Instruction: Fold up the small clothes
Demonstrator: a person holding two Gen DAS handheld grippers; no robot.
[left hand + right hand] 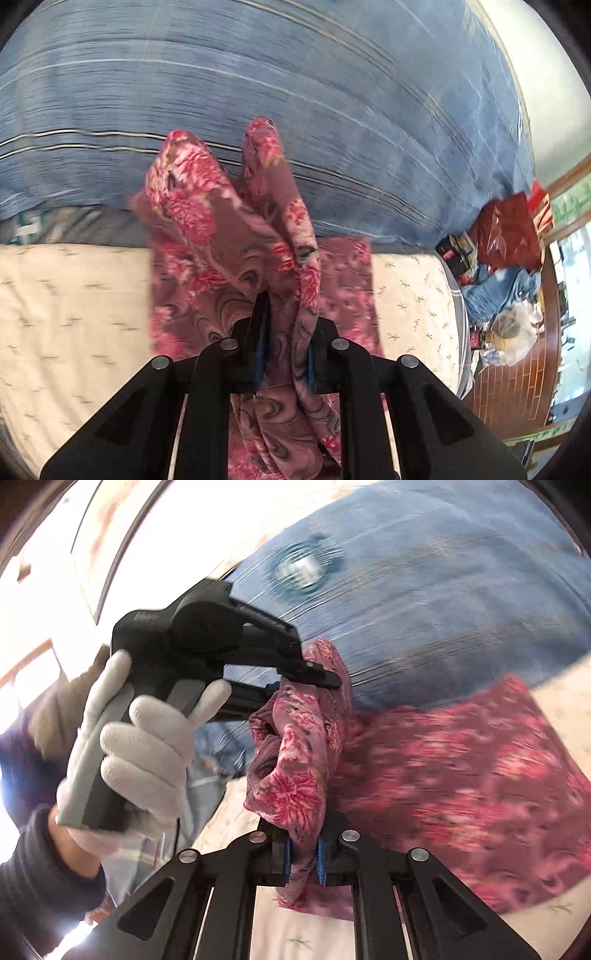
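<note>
Fabric bunches between both grippers: the left gripper (284,354) and the right gripper (303,853) each clamp their fingers on the floral garment (236,236), held above the bed (74,295). At four o'clock in the left wrist view, plastic bags (513,328) sit on the floor, contents unclear.

A blue striped blanket (295,92) is spread over a cream patterned sheet (66,306). What appear to be plastic bags (513,328) are heaped on a red brick-patterned floor (513,387).

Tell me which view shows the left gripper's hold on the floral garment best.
The right wrist view: it shows the left gripper from the side, shut on the floral garment, with the gloved hand holding it. The left wrist view shows only bunched cloth between its own fingers.
</note>
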